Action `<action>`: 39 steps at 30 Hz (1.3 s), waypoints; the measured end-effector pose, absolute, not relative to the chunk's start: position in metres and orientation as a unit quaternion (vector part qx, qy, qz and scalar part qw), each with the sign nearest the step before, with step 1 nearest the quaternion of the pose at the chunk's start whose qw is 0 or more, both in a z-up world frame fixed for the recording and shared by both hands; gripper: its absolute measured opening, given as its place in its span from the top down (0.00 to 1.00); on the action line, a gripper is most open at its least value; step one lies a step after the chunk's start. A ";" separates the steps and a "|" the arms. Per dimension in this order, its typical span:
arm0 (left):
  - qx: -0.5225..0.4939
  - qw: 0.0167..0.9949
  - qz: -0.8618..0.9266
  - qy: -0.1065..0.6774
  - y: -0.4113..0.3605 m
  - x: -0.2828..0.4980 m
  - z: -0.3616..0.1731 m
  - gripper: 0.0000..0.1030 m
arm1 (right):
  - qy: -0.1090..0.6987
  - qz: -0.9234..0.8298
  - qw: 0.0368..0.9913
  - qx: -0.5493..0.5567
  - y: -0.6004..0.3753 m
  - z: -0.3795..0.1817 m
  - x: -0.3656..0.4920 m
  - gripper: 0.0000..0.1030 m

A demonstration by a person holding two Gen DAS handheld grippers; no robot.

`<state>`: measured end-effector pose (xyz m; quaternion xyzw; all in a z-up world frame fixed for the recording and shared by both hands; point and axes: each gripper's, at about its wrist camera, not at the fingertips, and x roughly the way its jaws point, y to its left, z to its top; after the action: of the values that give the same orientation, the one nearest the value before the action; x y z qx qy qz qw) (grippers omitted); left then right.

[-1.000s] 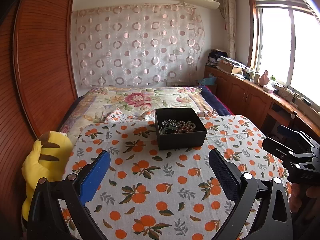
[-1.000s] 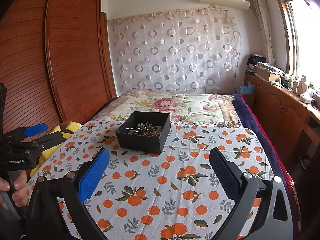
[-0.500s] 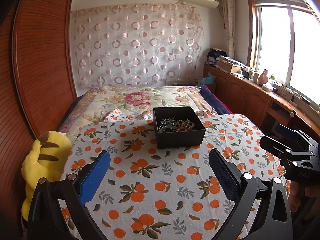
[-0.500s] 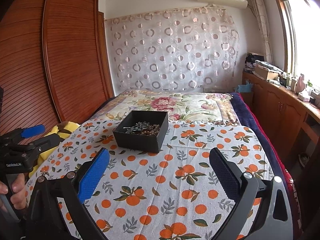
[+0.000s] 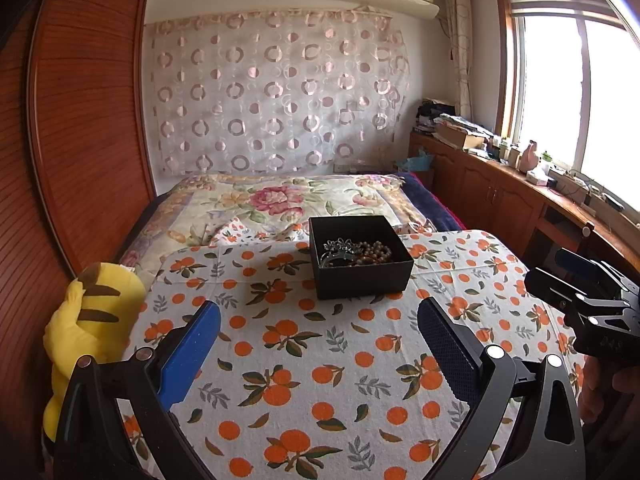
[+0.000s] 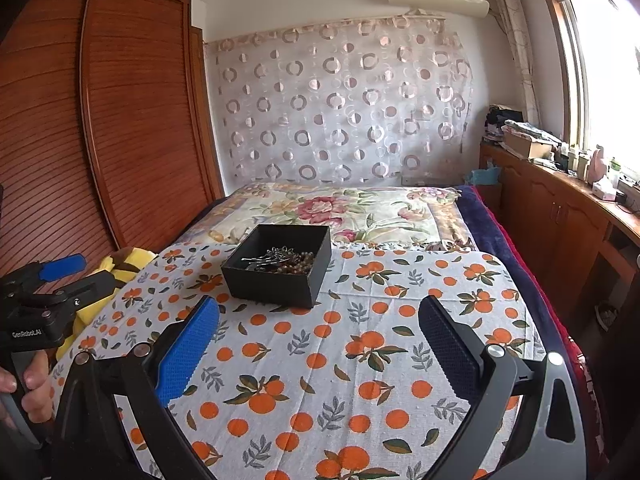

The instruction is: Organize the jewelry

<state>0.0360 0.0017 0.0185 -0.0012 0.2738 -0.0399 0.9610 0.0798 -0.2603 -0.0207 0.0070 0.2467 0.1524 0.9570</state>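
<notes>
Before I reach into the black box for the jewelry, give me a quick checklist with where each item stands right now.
1. Left gripper open and empty: ok, jaws wide apart, nothing between them.
2. Right gripper open and empty: ok, same.
3. Box open on top: ok, no lid on it, upright on the orange-print cloth.
4. Jewelry visible inside: ok, a bead bracelet and a silvery piece lie together; whether they are tangled: cannot tell.
5. Path to the box: ok, only bare cloth lies between both grippers and the box.
6. Somewhere to sort pieces into: cannot tell, no tray or second box shows in either view.
</notes>
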 end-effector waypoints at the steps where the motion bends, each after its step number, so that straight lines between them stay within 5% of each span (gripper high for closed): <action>1: -0.001 0.961 -0.040 0.274 0.002 0.036 0.018 0.08 | 0.246 0.152 0.957 0.007 -0.261 -0.021 0.080 0.02; 39: 0.001 0.961 -0.039 0.272 -0.001 0.035 0.017 0.08 | 0.240 0.151 0.959 0.006 -0.255 -0.015 0.078 0.02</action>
<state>0.0346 -0.0010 0.0170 0.0010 0.2720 -0.0393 0.9615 0.0775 -0.2554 -0.0149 0.0060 0.2405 0.1512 0.9588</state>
